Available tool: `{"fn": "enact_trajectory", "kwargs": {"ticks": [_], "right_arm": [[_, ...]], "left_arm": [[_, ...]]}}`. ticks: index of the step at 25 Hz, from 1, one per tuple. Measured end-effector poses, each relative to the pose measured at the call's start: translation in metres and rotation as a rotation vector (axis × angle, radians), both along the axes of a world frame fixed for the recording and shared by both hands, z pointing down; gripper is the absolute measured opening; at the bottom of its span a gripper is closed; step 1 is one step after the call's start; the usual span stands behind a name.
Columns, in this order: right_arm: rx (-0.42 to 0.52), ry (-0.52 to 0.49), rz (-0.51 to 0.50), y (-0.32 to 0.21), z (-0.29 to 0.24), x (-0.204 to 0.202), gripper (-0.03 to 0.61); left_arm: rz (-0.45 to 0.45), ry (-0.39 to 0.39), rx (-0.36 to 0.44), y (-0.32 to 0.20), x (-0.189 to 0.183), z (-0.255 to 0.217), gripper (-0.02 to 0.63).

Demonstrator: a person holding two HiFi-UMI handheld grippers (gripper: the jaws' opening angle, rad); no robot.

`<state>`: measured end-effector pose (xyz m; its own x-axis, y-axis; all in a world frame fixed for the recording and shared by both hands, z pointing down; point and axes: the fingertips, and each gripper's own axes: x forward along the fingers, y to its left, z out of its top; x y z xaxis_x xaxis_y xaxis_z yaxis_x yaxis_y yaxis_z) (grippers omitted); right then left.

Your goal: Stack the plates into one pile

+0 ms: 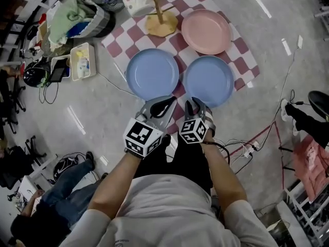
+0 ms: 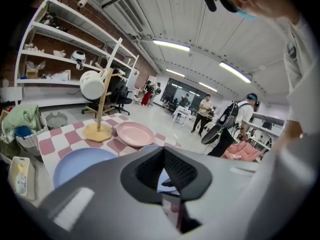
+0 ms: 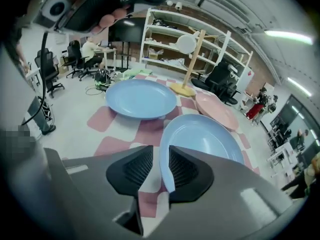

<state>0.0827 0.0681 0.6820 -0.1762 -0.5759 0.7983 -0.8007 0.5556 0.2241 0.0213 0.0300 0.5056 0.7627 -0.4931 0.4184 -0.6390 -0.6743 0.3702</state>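
Head view: marker cubes (image 1: 143, 136) being seen only here; left blue plate (image 1: 152, 73), right blue plate (image 1: 208, 80) & pink plate (image 1: 206, 31) apart on cloth (image 1: 241, 60). Left gripper view: left gripper (image 2: 163, 151) being held closed, empty. Right gripper view: right gripper (image 3: 161, 151) being held open w/ right blue plate's rim in gap.

**Plates ahead, open floor to the sides**

Just beyond the left fingers (image 1: 163, 105) lies the left blue plate (image 1: 152, 73). The right blue plate (image 1: 208, 80) shows its near rim in the gap between the right fingers (image 1: 191, 107). A narrow strip of cloth (image 1: 241, 68) runs between the two plates. Farther out, the pink plate (image 1: 206, 31) and a wooden stand (image 1: 161, 24) fill the far end. Left of the left fingers the floor (image 1: 103, 117) lies open as far as a tray (image 1: 82, 60). Right of the right fingers, cables (image 1: 241, 145) cross the floor.
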Motion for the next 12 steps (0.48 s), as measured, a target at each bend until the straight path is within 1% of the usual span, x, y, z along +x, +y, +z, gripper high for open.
{"fn": "enact_trajectory", "kwargs": {"ticks": [4, 10, 12], "right_arm": [[0.003, 0.070, -0.031, -0.003, 0.021, 0.004, 0.083], [-0.026, 0.148, -0.027, -0.007, 0.040, 0.013, 0.080], [-0.019, 0.199, -0.063, -0.007, 0.042, 0.014, 0.067]], "left_arm": [[-0.013, -0.002, -0.026, 0.001, -0.004, 0.012, 0.006], [-0.011, -0.009, -0.056, 0.006, -0.011, 0.022, 0.006], [-0.012, -0.011, -0.063, 0.007, -0.013, 0.024, 0.006]]}}
